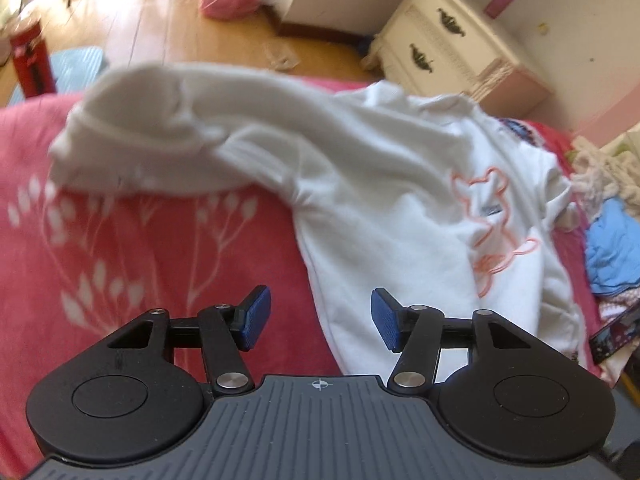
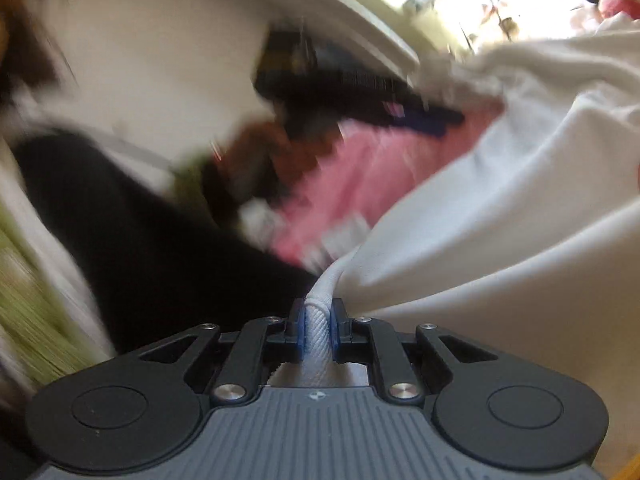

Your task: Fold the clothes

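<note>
Careful: your right claw [image 2: 318, 334] pinches the shirt [image 1: 400, 208] hem, left claw [image 1: 320, 318] gapes; blur suggests tugging, perhaps dragging it off the bed [image 1: 140, 248].

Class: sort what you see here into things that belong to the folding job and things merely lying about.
Belongs to the job:
white sweatshirt
left tool, open
right tool, shut on the sweatshirt's ribbed edge
pink bedspread

Lying about:
cream drawer chest
red can
blue cloth
</note>
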Demonstrator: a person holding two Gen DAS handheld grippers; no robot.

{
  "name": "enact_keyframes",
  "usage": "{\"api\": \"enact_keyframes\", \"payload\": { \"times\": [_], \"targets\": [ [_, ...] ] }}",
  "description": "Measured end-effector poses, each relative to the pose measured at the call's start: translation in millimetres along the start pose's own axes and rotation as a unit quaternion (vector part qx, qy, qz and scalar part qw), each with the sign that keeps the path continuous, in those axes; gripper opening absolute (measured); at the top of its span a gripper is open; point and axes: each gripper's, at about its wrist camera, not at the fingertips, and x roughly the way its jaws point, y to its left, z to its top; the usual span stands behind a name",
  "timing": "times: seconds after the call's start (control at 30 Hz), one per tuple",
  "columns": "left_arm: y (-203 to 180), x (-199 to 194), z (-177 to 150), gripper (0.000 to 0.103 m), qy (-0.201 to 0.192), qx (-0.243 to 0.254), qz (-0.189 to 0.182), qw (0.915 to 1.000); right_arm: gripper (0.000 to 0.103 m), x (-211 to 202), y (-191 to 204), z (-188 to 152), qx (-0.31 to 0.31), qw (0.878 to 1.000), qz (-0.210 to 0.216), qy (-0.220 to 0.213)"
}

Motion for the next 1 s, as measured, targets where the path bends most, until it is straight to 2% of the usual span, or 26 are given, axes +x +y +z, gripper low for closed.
{"api": "enact_keyframes", "payload": {
  "times": [0.2,0.23,0.27,0.33,0.37,0.5,0.6,0.7,0.8,0.9,1.0],
  "targets": [
    [4,22,-7,0.055,0.022,-0.007,0.003,0.9997,0.022,50,-1,-18,-0.030,0.992,-0.054,0.113],
    [2,24,-7,0.055,0.021,0.000,0.004,0.9998,0.027,48,4,-17,-0.039,0.992,-0.048,0.113],
    [1,26,-7,0.055,0.021,0.007,0.006,0.9997,0.037,47,8,-16,-0.047,0.992,-0.040,0.113],
    [-3,30,-8,0.055,0.020,0.022,0.011,0.9995,0.048,42,17,-13,-0.059,0.992,-0.022,0.109],
    [-4,32,-8,0.055,0.021,0.027,0.015,0.9993,0.050,41,20,-13,-0.064,0.992,-0.015,0.108],
    [-12,38,-10,0.055,0.014,0.055,0.039,0.9976,0.051,42,28,-19,-0.076,0.990,0.003,0.116],
    [-17,39,-14,0.055,0.009,0.073,0.052,0.9960,0.051,48,38,-14,-0.086,0.983,0.047,0.152],
    [-21,40,-19,0.054,0.007,0.093,0.061,0.9938,0.051,51,46,-17,-0.097,0.978,0.054,0.175],
    [-21,36,-20,0.051,-0.001,0.095,0.060,0.9936,0.050,34,39,-13,-0.088,0.986,0.030,0.141],
    [-13,28,-15,0.050,-0.018,0.079,0.057,0.9950,0.051,7,27,1,-0.059,0.995,-0.005,0.075],
    [-2,23,-5,0.050,-0.033,0.055,0.054,0.9964,0.051,-13,18,19,-0.049,0.998,-0.031,0.015]
  ]
}}
